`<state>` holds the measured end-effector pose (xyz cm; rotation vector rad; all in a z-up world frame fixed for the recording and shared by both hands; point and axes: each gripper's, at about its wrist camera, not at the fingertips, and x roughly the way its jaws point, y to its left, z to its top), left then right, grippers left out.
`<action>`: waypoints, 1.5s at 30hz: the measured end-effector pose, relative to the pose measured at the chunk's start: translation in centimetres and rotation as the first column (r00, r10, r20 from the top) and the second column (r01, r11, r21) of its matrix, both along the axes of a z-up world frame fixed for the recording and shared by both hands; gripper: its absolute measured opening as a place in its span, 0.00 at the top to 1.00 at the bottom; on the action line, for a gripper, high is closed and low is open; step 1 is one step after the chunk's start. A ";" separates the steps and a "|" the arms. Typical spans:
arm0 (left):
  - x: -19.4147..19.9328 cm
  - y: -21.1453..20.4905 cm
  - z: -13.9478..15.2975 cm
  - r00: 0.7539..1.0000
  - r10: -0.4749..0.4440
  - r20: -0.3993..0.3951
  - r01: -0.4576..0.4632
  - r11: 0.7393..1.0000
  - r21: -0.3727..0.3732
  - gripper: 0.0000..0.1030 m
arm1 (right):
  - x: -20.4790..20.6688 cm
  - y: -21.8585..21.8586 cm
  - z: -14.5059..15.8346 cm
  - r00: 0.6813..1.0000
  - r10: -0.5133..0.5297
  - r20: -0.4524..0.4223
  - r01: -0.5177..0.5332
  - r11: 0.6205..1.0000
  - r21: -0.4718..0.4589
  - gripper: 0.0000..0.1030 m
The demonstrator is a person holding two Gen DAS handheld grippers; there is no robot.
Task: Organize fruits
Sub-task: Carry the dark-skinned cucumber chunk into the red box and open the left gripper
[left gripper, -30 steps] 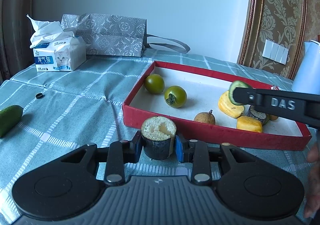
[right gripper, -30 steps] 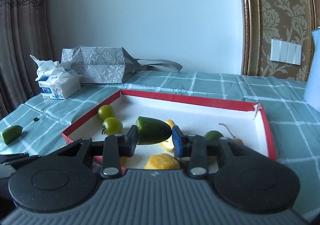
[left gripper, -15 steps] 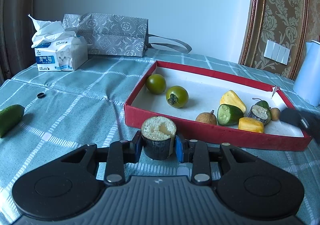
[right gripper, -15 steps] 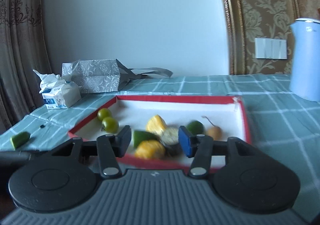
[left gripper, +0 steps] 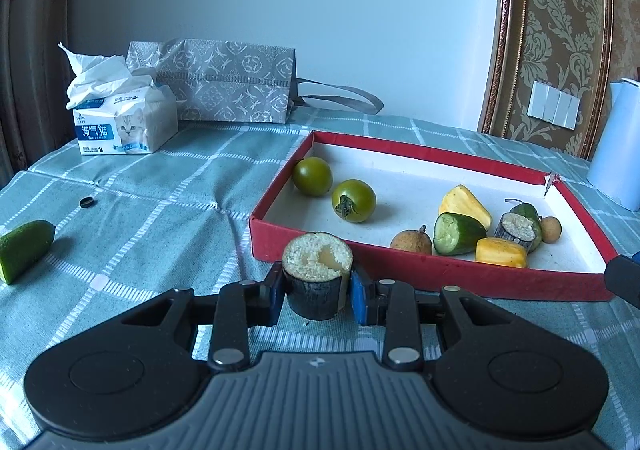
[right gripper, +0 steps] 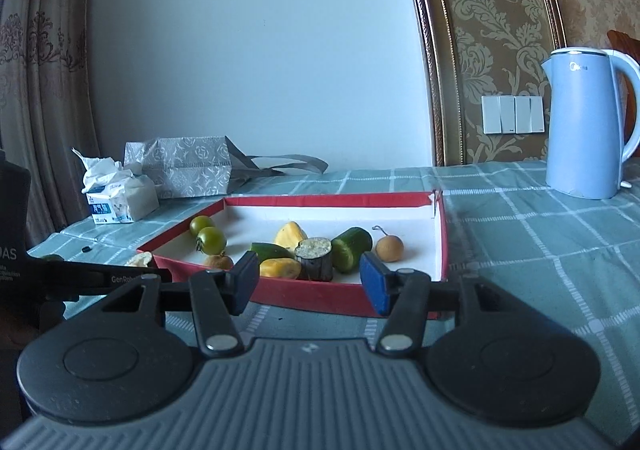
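Note:
My left gripper (left gripper: pixel 317 292) is shut on a dark-skinned sugarcane stub (left gripper: pixel 316 282) with a pale cut top, just in front of the red tray's near wall (left gripper: pixel 400 270). The tray holds two green tomatoes (left gripper: pixel 353 200), yellow fruit pieces (left gripper: pixel 464 206), a cucumber piece (left gripper: pixel 456 233), another cane stub (left gripper: pixel 517 231) and longans (left gripper: pixel 411 242). My right gripper (right gripper: pixel 309 282) is open and empty, before the tray's near wall (right gripper: pixel 320 296). Another cucumber piece (left gripper: pixel 25 250) lies on the cloth far left.
A tissue pack (left gripper: pixel 124 122) and a grey patterned bag (left gripper: pixel 224 86) stand at the back left. A small black ring (left gripper: pixel 87 202) lies on the checked cloth. A blue kettle (right gripper: pixel 586 122) stands at the back right.
My right gripper opened, left the cucumber piece in the tray, and pulled back out of it. My left gripper stayed shut on the cane stub, barely moving.

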<state>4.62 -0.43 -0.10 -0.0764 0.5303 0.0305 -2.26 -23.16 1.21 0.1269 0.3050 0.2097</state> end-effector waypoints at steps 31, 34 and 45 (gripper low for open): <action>3.5 -3.1 4.7 0.995 -0.033 0.092 0.023 0.993 0.113 0.68 | 0.5 0.1 -0.2 0.998 0.045 -0.037 -0.044 0.999 0.017 0.43; 4.4 -3.6 4.9 0.995 -0.041 0.089 0.031 0.993 0.112 0.68 | 0.6 0.1 -0.2 0.998 0.046 -0.040 -0.046 0.999 0.018 0.43; 7.6 -4.8 3.6 0.998 -0.056 0.034 0.052 0.993 0.111 0.68 | 0.9 -0.1 -0.4 0.997 0.047 -0.058 -0.045 0.999 0.029 0.43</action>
